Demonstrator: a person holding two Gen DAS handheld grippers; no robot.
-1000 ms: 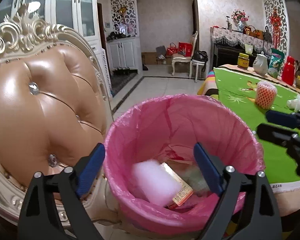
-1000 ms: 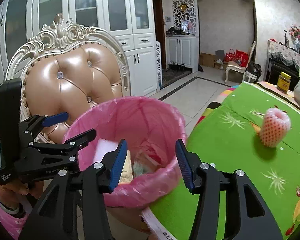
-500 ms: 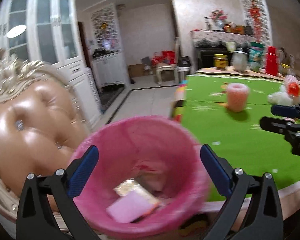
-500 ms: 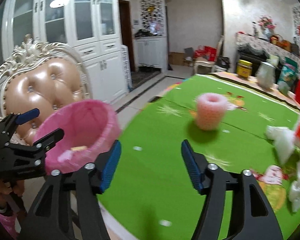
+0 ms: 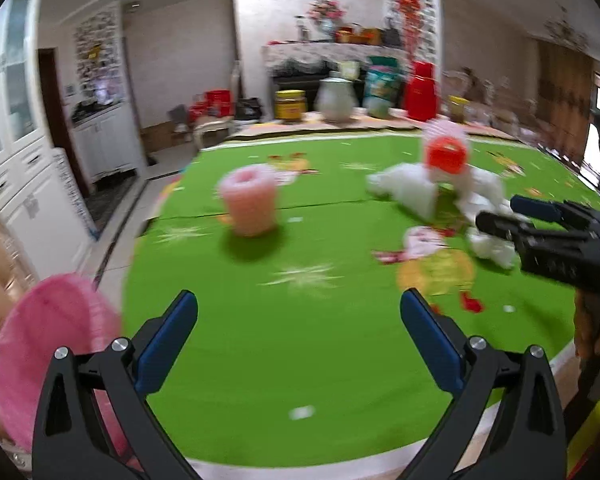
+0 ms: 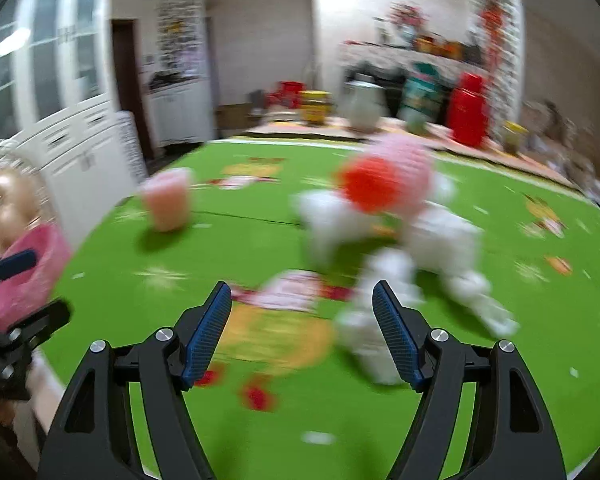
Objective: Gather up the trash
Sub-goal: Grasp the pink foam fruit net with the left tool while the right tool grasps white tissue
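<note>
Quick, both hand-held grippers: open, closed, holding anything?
Left hand-held gripper: open, empty.
Right hand-held gripper: open, empty, jaws just been opening.

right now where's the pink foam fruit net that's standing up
The pink foam fruit net stands on the green tablecloth, left of the white crumpled trash pile, in both wrist views.

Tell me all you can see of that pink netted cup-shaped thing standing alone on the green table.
The pink foam sleeve looks like soft netted foam, the kind wrapped round fruit. It is a short tube, open at the top with a hollow middle, pale pink with a slightly orange tinge low down. It stands upright on the green tablecloth, casting a shadow in front of it. Nothing touches it: the heap of white wrappers lies apart to one side. Motion blur hides the finer mesh pattern.
</note>
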